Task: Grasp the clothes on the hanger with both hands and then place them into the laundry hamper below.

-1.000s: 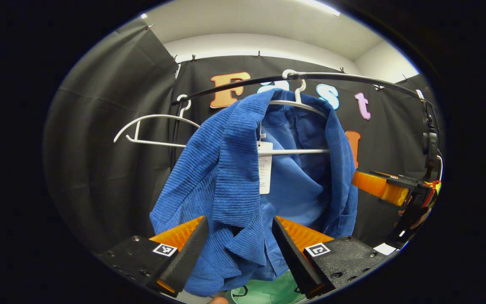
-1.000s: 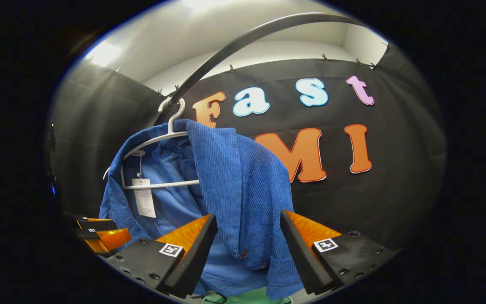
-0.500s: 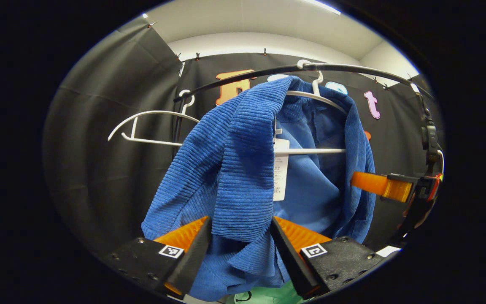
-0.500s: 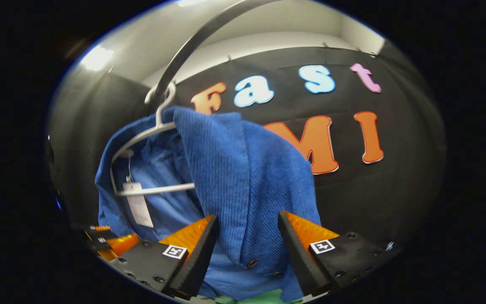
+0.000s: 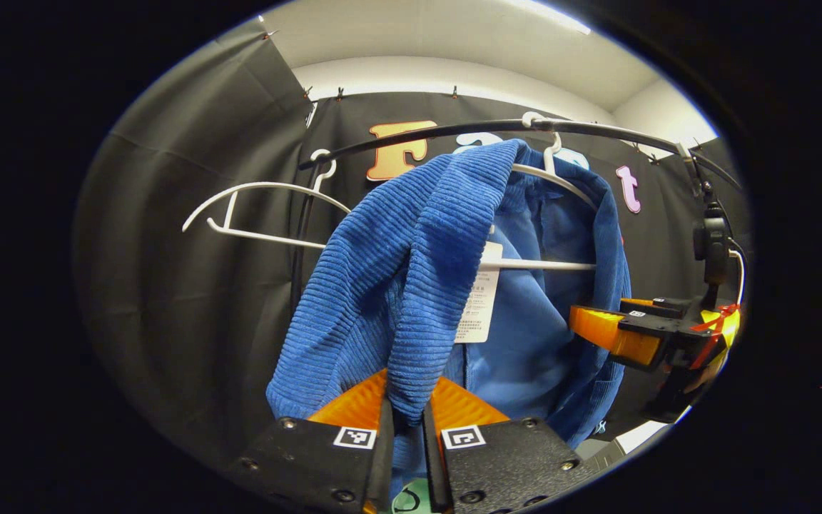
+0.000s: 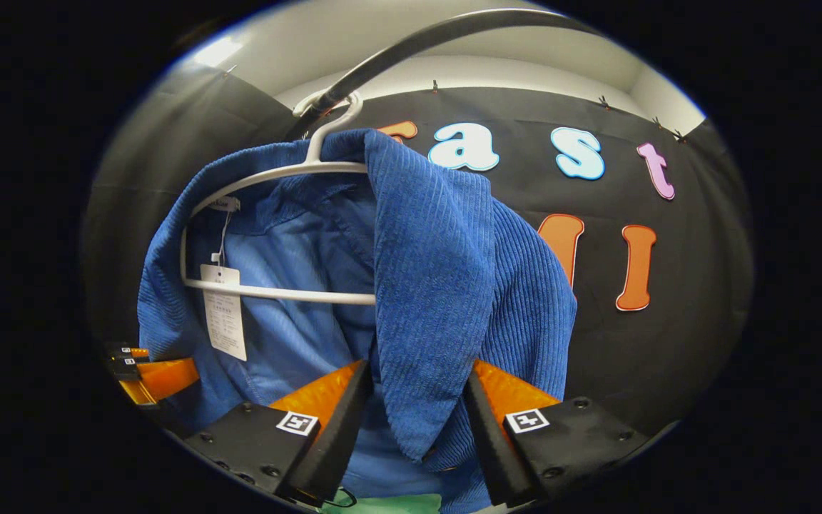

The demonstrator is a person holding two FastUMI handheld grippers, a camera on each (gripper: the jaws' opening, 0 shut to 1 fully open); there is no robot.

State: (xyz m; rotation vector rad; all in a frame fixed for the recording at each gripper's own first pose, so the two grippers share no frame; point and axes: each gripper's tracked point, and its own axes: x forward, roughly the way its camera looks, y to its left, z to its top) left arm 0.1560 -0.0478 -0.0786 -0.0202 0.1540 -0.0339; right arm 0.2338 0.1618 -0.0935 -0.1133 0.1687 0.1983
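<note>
A blue corduroy jacket (image 5: 439,235) hangs on a white hanger (image 5: 561,187) from the dark rail (image 5: 439,132). In the left gripper view, my left gripper (image 5: 405,422) is shut on the jacket's near front panel, the cloth pinched between both fingers. In the right gripper view, the jacket (image 6: 447,271) hangs on its hanger (image 6: 275,175), and my right gripper (image 6: 417,421) is open with the other front panel hanging between its fingers. Each gripper also appears in the other's view: the right gripper (image 5: 614,334) and the left gripper (image 6: 158,376). A strip of green hamper (image 6: 389,503) lies below.
An empty white hanger (image 5: 254,207) hangs on the rail left of the jacket. A paper tag (image 5: 479,300) dangles inside the jacket. Black cloth walls close in the back and sides. A green edge of the hamper (image 5: 411,497) peeks out under the left fingers.
My left gripper has shut on the jacket's front panel; it was open around it before. The right gripper moved closer and higher along the other panel and stays open.
</note>
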